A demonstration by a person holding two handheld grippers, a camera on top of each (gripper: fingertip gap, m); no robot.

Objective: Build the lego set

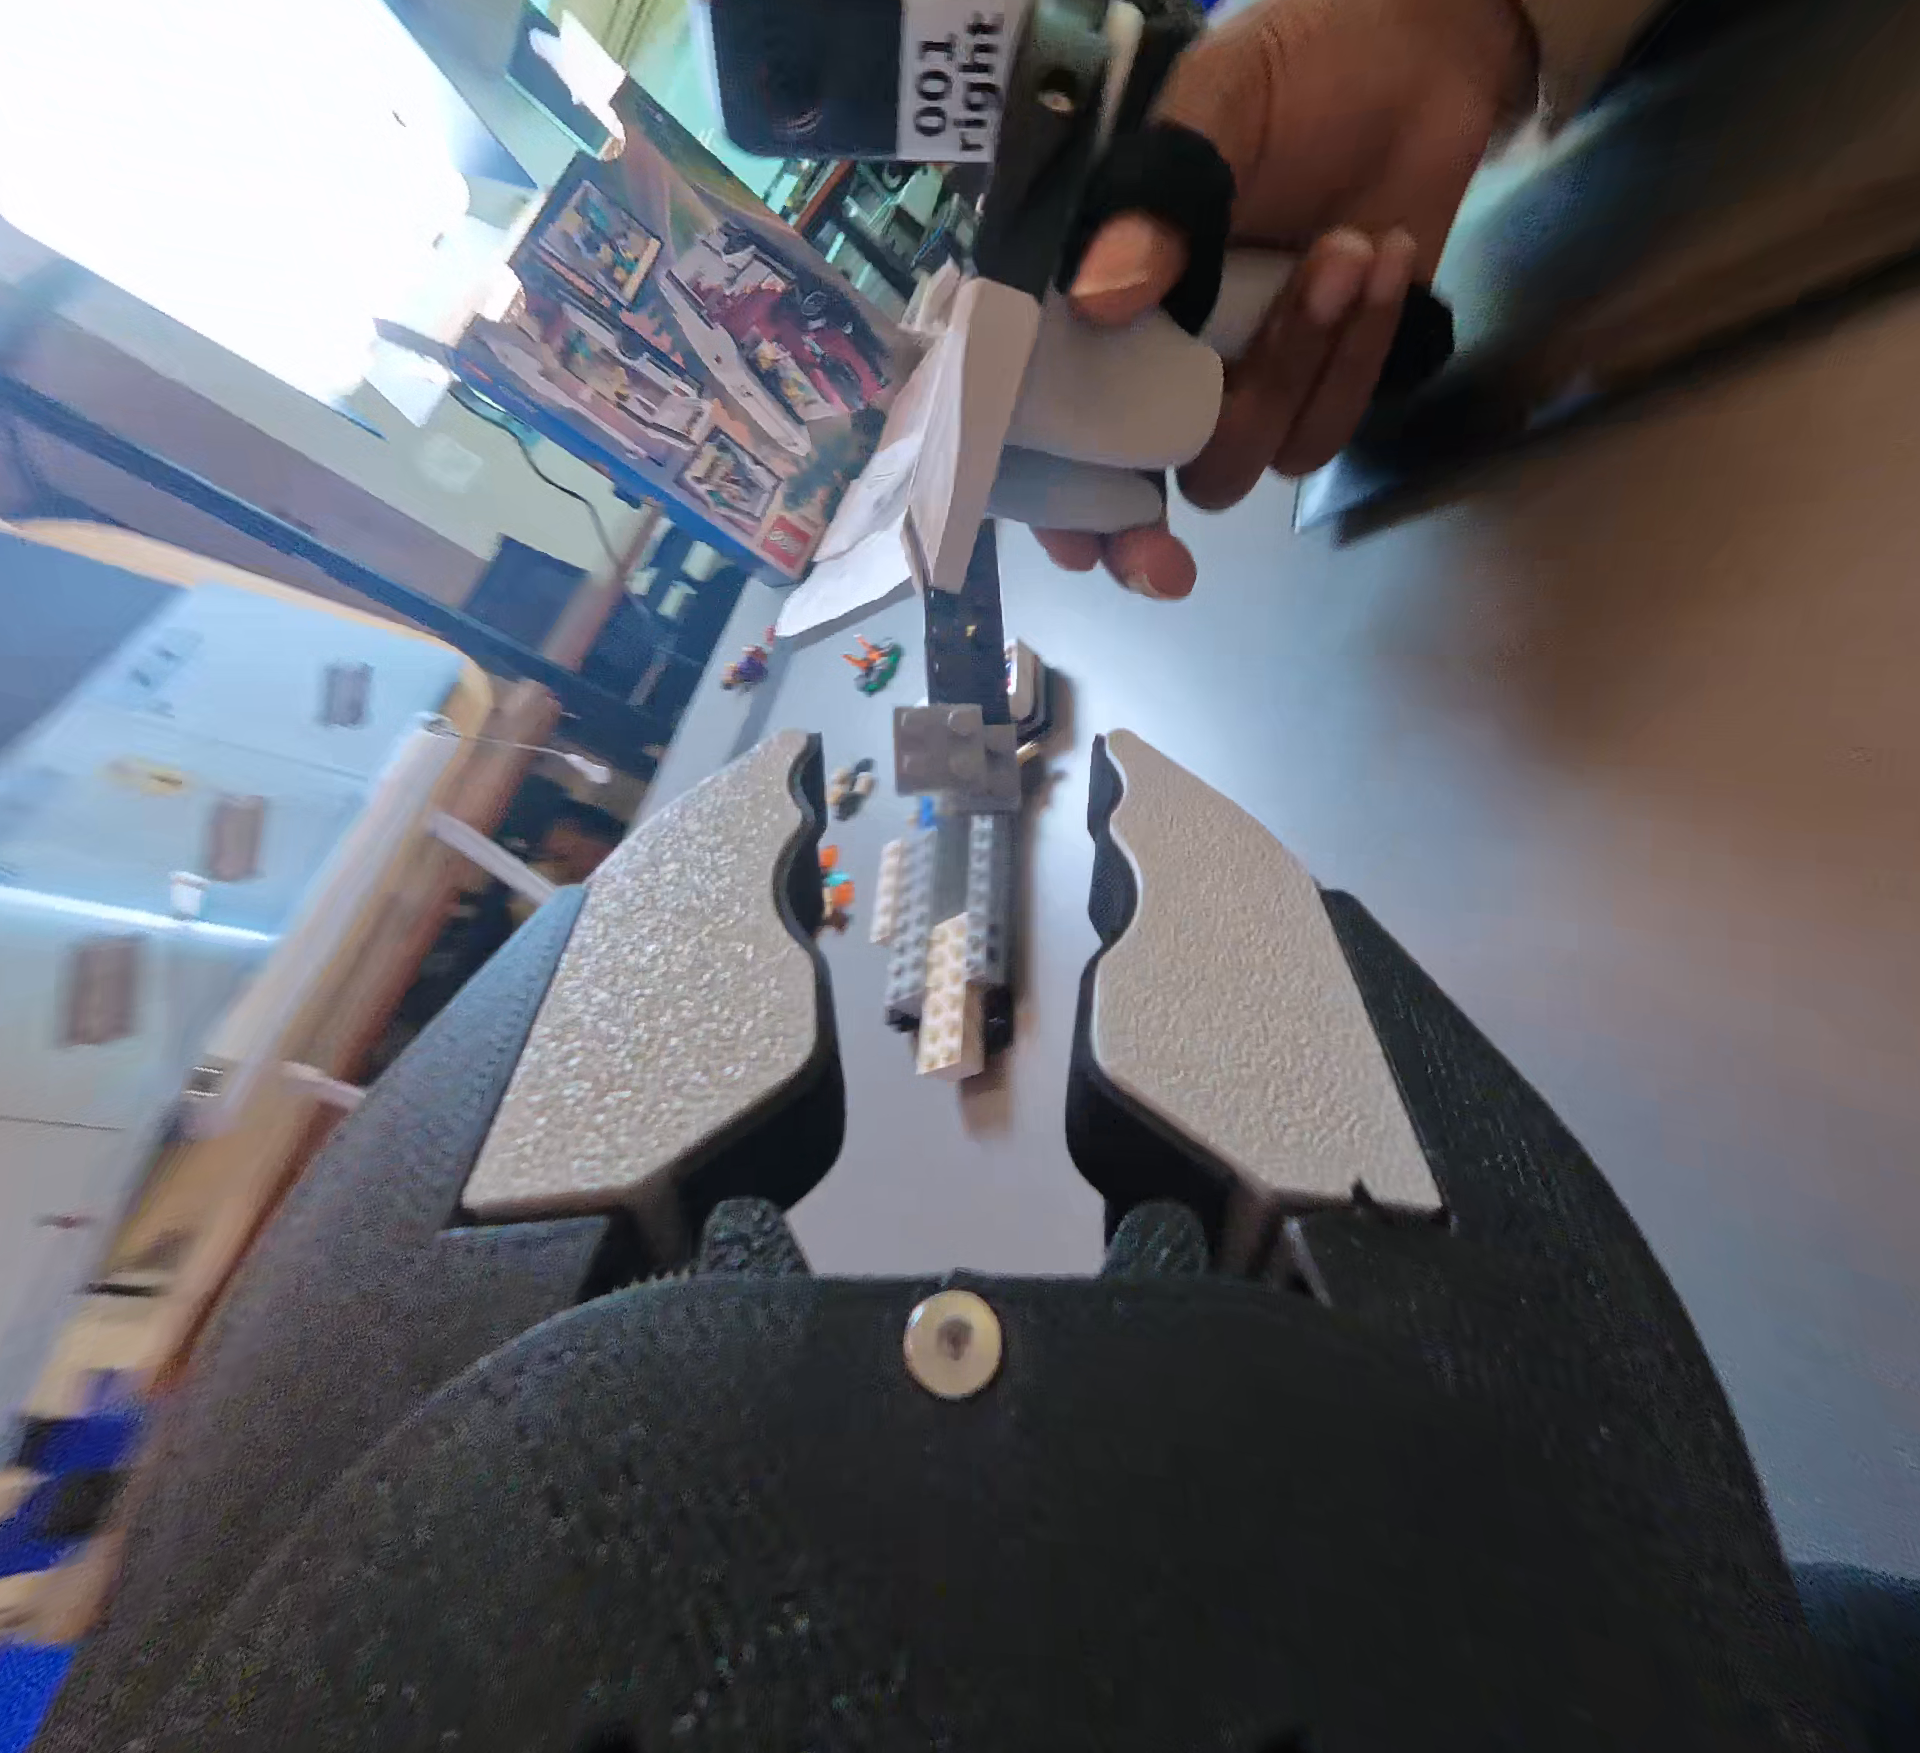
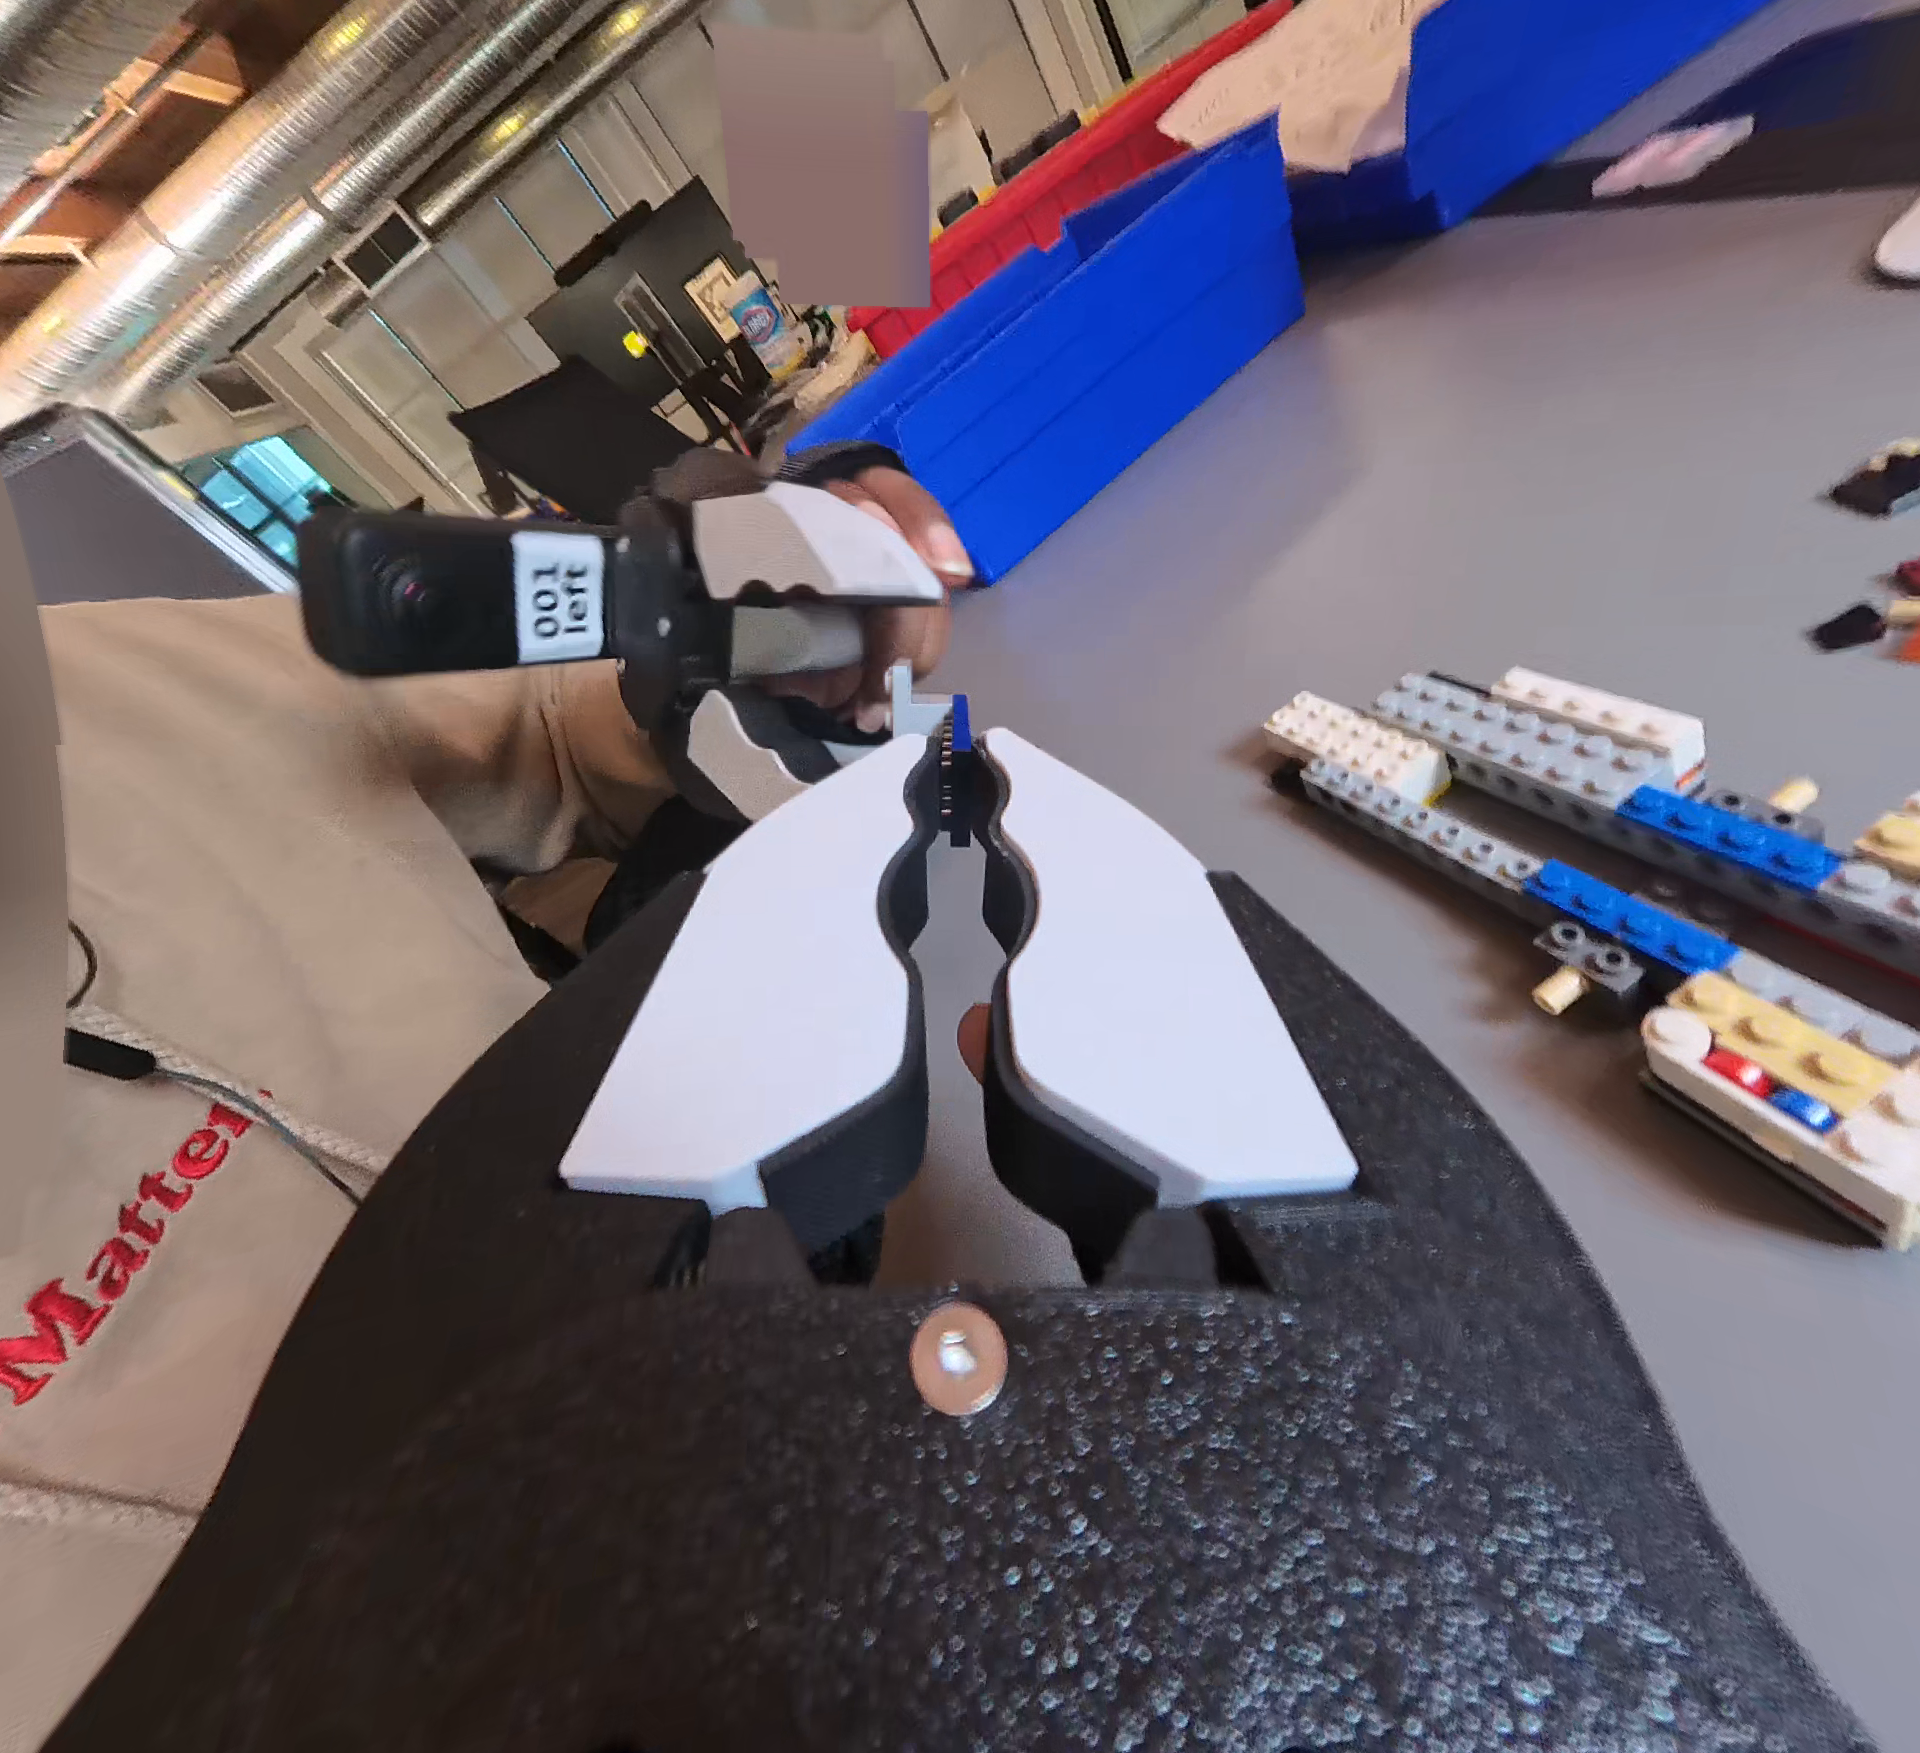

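My right gripper (image 2: 956, 747) is shut on a thin black lego piece (image 2: 954, 794) with a blue part and a small grey plate (image 2: 906, 701) at its far end. In the left wrist view the right gripper (image 1: 935, 560) hangs from above, holding the black piece (image 1: 966, 643) with the grey plate (image 1: 951, 753) lowest. My left gripper (image 1: 954, 747) is open, and the grey plate sits between its fingertips without touching them. It also shows open in the right wrist view (image 2: 888, 680). The long grey, white and blue lego build (image 1: 951, 934) (image 2: 1558, 820) lies on the grey table (image 2: 1455, 508).
The lego set box (image 1: 707, 353) stands at the table's far edge, with white paper (image 1: 842, 576) beside it. Blue bins (image 2: 1091, 373) and a red bin (image 2: 1039, 197) line the table. Small loose pieces (image 1: 873, 664) (image 2: 1870, 488) lie around the build. A person's beige sleeve (image 2: 260, 768) is close by.
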